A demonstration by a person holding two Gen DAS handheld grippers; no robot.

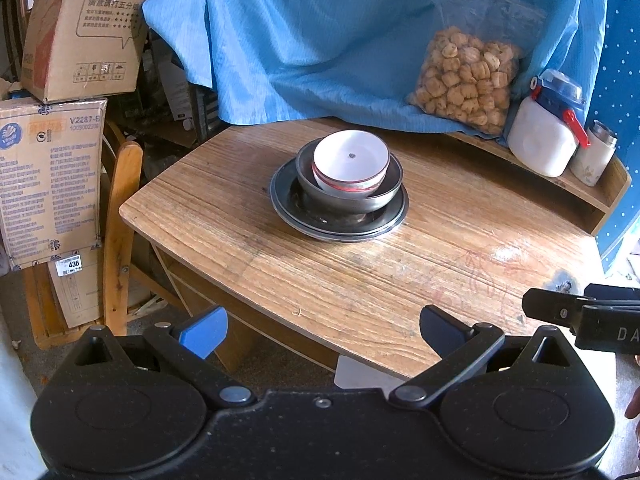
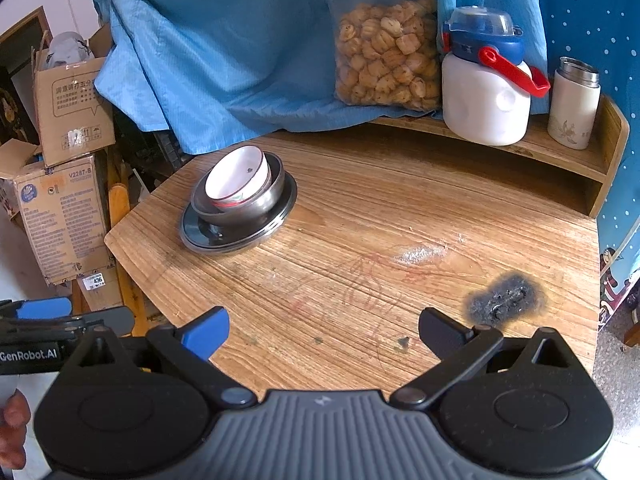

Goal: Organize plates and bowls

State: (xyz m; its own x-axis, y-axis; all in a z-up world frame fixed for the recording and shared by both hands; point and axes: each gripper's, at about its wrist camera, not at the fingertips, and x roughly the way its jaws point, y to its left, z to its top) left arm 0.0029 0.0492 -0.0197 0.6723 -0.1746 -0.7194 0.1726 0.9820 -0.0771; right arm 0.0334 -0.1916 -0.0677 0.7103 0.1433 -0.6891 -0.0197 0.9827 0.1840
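stack: one white ceramic bowl (image 1: 351, 162) in one grey metal bowl (image 1: 352, 196) on two round metal plates (image 1: 288, 194), left-rear of wooden worktop (image 1: 400, 280) | bare wood around | left gripper (image 1: 322, 330) and right gripper (image 2: 324, 330) fingers spread wide, empty, near front edge

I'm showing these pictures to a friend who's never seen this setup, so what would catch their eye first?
Probably the stack in the middle of the wooden table: a white bowl tilted inside a metal bowl on stacked metal plates. Next, the blue cloth behind it and the clear bag of snacks leaning on the raised shelf at the back. Both grippers, left gripper and right gripper, hang open and empty at the near edge.
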